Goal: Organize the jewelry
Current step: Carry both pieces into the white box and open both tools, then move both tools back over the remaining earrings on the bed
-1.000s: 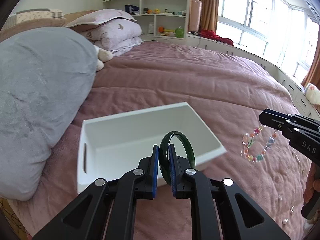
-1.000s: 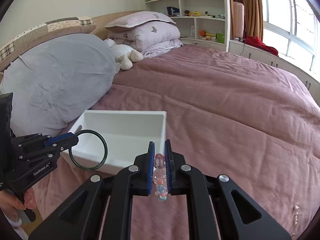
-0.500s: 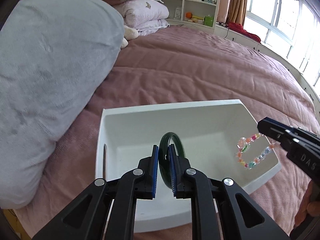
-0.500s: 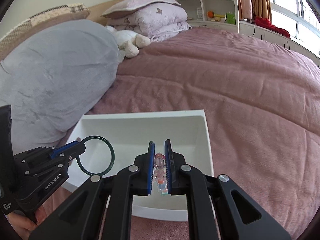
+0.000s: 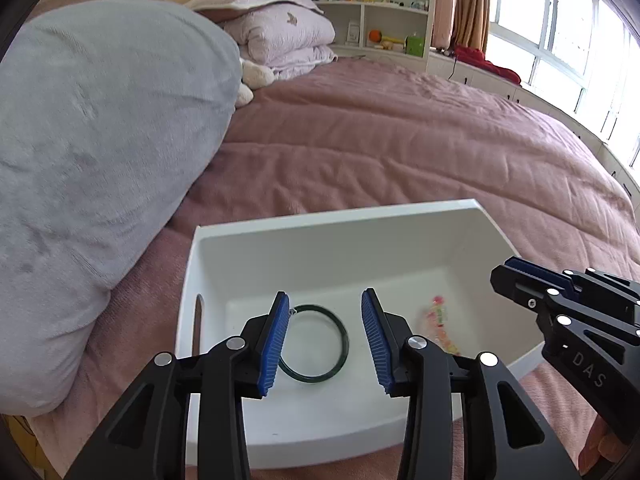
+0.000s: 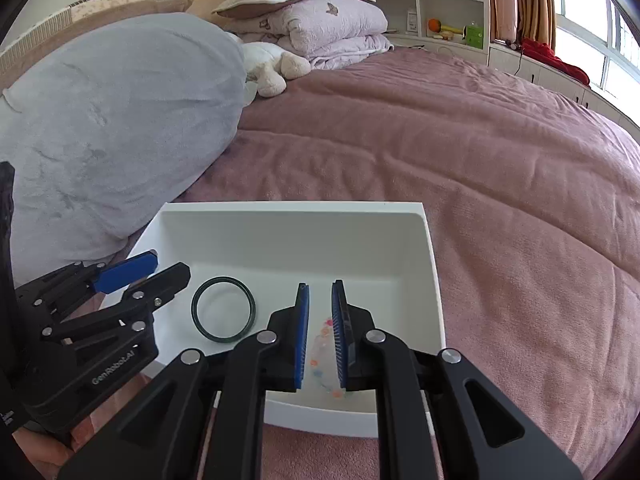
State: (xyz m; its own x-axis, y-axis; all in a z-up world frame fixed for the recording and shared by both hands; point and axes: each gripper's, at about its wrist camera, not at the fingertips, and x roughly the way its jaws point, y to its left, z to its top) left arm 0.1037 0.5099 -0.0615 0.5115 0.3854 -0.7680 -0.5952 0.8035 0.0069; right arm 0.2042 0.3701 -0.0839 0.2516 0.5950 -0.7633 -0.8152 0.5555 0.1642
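A white open box [image 5: 332,216] [image 6: 434,272] sits on the pink bedspread. A dark green bangle [image 5: 314,343] [image 6: 223,314] lies flat on the box floor. A multicoloured bead bracelet [image 5: 440,328] [image 6: 322,354] lies on the floor to its right. My left gripper [image 5: 325,340] is open above the bangle, holding nothing; it also shows in the right wrist view [image 6: 156,270]. My right gripper [image 6: 320,336] is open a little, with the beads below its gap; its tip shows in the left wrist view [image 5: 510,270].
A big grey pillow [image 5: 92,168] [image 6: 112,140] lies just left of the box. Folded pink bedding [image 6: 328,24] and a plush toy [image 6: 272,68] lie at the head of the bed. Shelves [image 5: 380,4] and windows [image 5: 560,36] line the far side.
Both grippers have opened over the box. The green bangle dropped from the left gripper and the bead bracelet from the right; both now lie on the box floor.
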